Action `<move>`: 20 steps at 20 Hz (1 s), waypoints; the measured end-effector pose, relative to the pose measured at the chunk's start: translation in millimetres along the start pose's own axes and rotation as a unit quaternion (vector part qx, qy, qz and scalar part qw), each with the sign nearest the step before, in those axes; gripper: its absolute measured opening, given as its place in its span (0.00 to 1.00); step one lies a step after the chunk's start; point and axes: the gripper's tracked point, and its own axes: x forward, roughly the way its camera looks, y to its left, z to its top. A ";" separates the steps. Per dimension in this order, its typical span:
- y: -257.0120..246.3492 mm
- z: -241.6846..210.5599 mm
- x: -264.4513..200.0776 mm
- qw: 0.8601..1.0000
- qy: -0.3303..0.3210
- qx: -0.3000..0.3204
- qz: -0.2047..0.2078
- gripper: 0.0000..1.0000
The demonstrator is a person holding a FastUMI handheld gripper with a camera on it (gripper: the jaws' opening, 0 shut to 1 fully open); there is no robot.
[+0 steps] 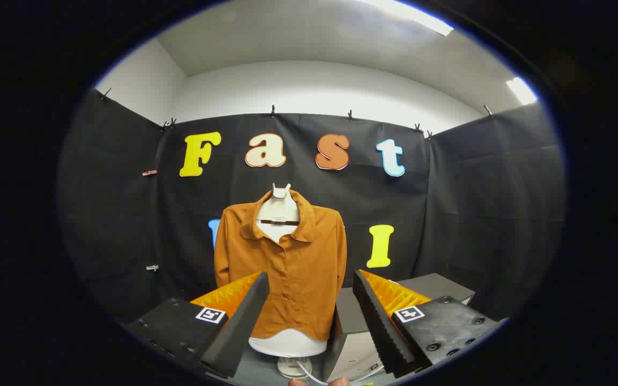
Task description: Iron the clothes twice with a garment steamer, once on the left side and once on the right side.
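Holding the tongs (309, 316) wide apart, gripping nothing. Hanging beyond them, buttoned up on a white dummy (279, 212): the orange shirt (287, 262). Sitting just right of it, a grey box (427, 287). No readable labels.

Gripper (309, 300) held level, fingers (239, 327) spread wide apart with nothing between them. A fingertip (298, 382) shows below them.
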 end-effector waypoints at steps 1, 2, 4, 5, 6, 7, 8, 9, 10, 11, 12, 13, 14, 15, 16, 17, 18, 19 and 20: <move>-0.2 -0.7 0.0 1.000 0.002 0.002 -0.001 0.98; -1.0 -2.5 -0.5 1.000 0.005 0.004 -0.003 0.98; -4.5 -3.7 -1.6 1.000 0.007 0.006 -0.008 0.98; -7.5 -3.5 -0.9 1.000 0.008 0.007 -0.012 0.98; -10.0 -3.8 -1.6 1.000 0.008 0.008 -0.015 0.98; -11.4 -2.7 -1.3 1.000 0.008 0.009 -0.017 0.98; -12.0 -3.7 -1.4 1.000 0.009 0.010 -0.018 0.98; -12.5 -5.0 -1.1 1.000 0.010 0.011 -0.018 0.98; -14.3 -5.9 -0.7 1.000 0.013 0.011 -0.020 0.98; -16.4 -6.8 0.0 1.000 0.015 0.011 -0.021 0.98; -16.2 -6.5 -0.5 1.000 0.015 0.014 -0.020 0.98; -16.8 -4.5 -0.2 1.000 0.014 0.015 -0.020 0.98; -18.8 -3.8 0.6 1.000 0.014 0.015 -0.022 0.98; -20.3 -3.5 1.7 1.000 0.013 0.014 -0.023 0.98; -21.6 -4.4 3.1 1.000 0.014 0.013 -0.024 0.98; -22.6 -6.0 4.3 0.999 0.017 0.014 -0.024 0.98; -23.6 -7.6 6.5 0.999 0.021 0.014 -0.022 0.98; -26.5 -8.9 9.4 0.999 0.026 0.013 -0.022 0.98; -31.2 -11.7 12.3 0.999 0.030 0.011 -0.024 0.98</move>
